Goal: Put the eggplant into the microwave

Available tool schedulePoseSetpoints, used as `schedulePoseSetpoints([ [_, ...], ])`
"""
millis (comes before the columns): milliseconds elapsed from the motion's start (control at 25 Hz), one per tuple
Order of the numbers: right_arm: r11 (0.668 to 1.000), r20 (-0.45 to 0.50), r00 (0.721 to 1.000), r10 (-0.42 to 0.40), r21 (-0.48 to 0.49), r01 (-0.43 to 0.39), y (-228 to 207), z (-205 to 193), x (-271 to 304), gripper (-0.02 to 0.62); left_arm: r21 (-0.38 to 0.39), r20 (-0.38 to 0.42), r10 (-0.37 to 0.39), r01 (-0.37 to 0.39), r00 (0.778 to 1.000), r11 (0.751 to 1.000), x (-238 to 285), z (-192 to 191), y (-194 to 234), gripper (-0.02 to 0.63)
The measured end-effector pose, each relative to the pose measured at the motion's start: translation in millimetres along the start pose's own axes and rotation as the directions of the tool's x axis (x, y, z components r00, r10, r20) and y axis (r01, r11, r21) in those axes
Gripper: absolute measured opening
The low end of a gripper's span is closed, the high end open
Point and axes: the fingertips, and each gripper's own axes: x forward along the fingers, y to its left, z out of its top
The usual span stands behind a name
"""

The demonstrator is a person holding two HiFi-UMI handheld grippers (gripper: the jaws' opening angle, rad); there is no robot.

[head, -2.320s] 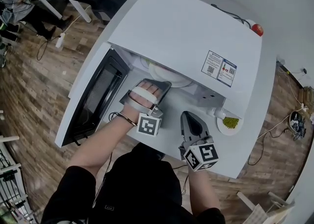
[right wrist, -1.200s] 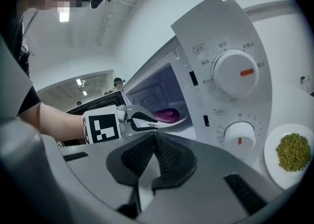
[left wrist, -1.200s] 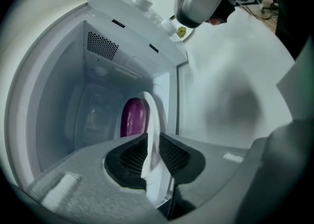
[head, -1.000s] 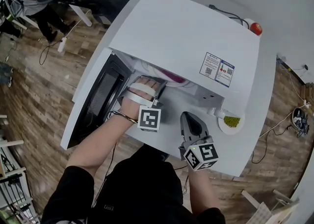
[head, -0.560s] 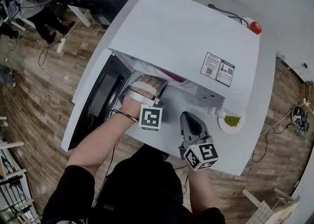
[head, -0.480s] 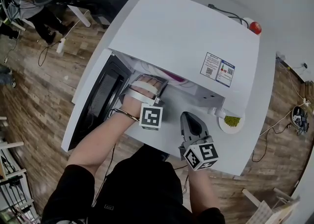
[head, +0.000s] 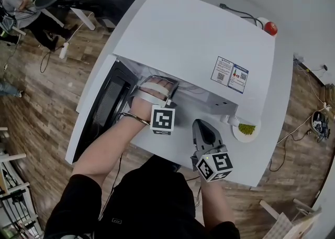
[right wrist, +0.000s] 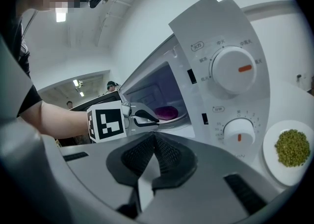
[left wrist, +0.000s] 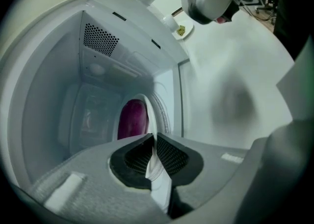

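Observation:
The purple eggplant (left wrist: 132, 119) lies on a white plate (left wrist: 159, 112) inside the open microwave (head: 199, 39); it also shows through the opening in the right gripper view (right wrist: 166, 112). My left gripper (left wrist: 152, 137) reaches into the cavity mouth. Its jaws are closing, with the near rim of the plate between the pads. In the head view its fingertips are hidden under the microwave's top. My right gripper (head: 201, 125) hangs in front of the control panel, shut and with nothing between its jaws (right wrist: 154, 137).
The microwave door (head: 99, 112) stands open to the left. Two dials (right wrist: 233, 70) sit on the panel at the right. A small dish of green beans (head: 245, 129) rests on the table beside the microwave. Behind the microwave is a red button (head: 270, 28).
The plate with the eggplant has gone from the cavity mouth deeper inside and no longer shows from above. My left hand has shifted slightly inward. The right gripper has stayed put.

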Motion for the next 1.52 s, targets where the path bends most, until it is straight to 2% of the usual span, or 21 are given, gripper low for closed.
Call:
schedulePoseSetpoints([
  [240,1.0,0.0,1.0,-0.003,-0.002,0.003,-2,1,-3,0.014,-0.049,-0.009,-0.026,0.025,1.0,0.998,-1,-2,0,0.037],
  [480,1.0,-0.003,1.0,0.0,0.006,0.0,-2,-2,-9,0.015,-0.05,-0.004,-0.057,0.057,0.998,0.997,-6,-2,-6,0.087],
  [600,1.0,0.0,1.0,0.005,0.003,-0.005,2,-1,-12,0.014,-0.052,-0.011,-0.024,0.024,1.0,0.998,-12,-4,-3,0.094],
  [760,1.0,0.007,1.0,0.013,-0.008,-0.013,6,2,-19,0.014,-0.084,0.01,0.074,-0.073,0.997,0.994,-31,0,11,0.094],
  [880,1.0,0.014,1.0,0.021,-0.017,-0.021,13,6,-28,0.014,-0.156,0.035,0.127,-0.12,0.991,0.981,-53,5,21,0.094],
  [1000,0.999,0.013,1.0,0.027,-0.019,-0.027,23,7,-42,0.014,-0.23,0.044,0.114,-0.101,0.993,0.968,-75,8,18,0.091],
  [1200,0.999,0.017,0.999,0.037,-0.024,-0.037,41,10,-69,0.014,-0.306,0.043,0.102,-0.084,0.994,0.948,-112,11,11,0.06],
  [1520,0.997,0.032,0.998,0.045,-0.062,-0.043,66,16,-121,0.014,-0.473,0.092,0.149,-0.089,0.984,0.877,-184,34,8,0.013],
])
